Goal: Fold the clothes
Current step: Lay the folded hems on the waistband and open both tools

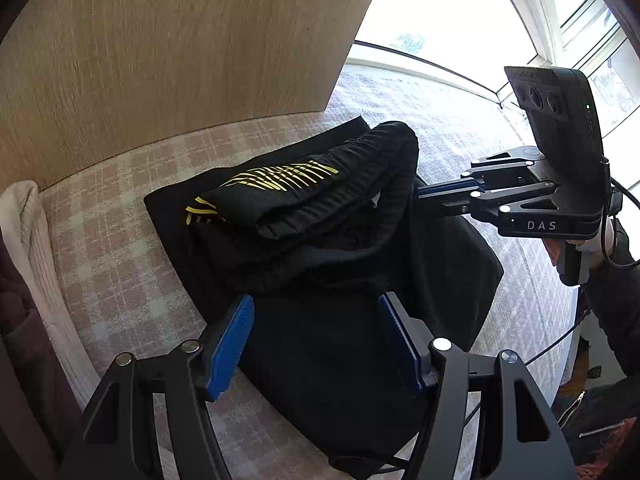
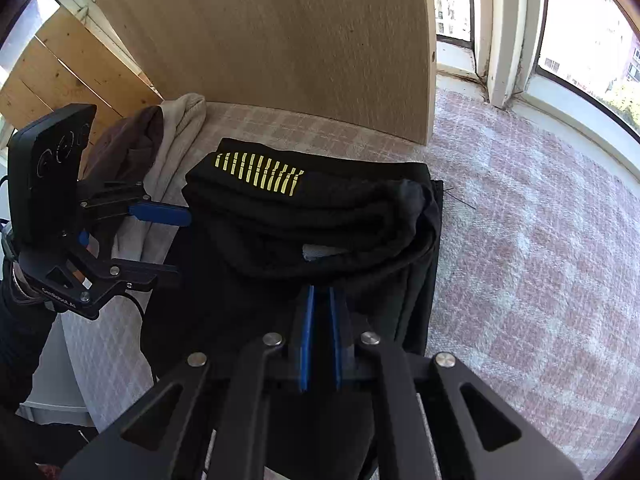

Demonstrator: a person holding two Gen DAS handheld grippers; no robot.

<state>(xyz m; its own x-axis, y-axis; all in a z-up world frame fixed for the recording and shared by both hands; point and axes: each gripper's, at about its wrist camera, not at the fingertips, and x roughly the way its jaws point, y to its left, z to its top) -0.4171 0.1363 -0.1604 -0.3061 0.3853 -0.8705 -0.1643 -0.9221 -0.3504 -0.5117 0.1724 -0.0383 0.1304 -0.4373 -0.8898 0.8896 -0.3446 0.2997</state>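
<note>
A pink-and-white checked woven cloth [image 2: 540, 248] covers the work surface. An upright light oak-grain wooden panel [image 1: 180, 40] stands on the cloth at the rear. A cream ribbed knit garment [image 1: 28, 232] lies bunched against the base of the panel at the left edge, touching a dark maroon-brown fabric item [image 2: 124, 140] just beside it. White-framed windows [image 2: 504, 32] run behind the surface. Light pine wooden slats [image 2: 60, 68] stand beyond the panel.

Blown-out window [image 1: 440, 12] daylight, fisheye-warped edges.
</note>
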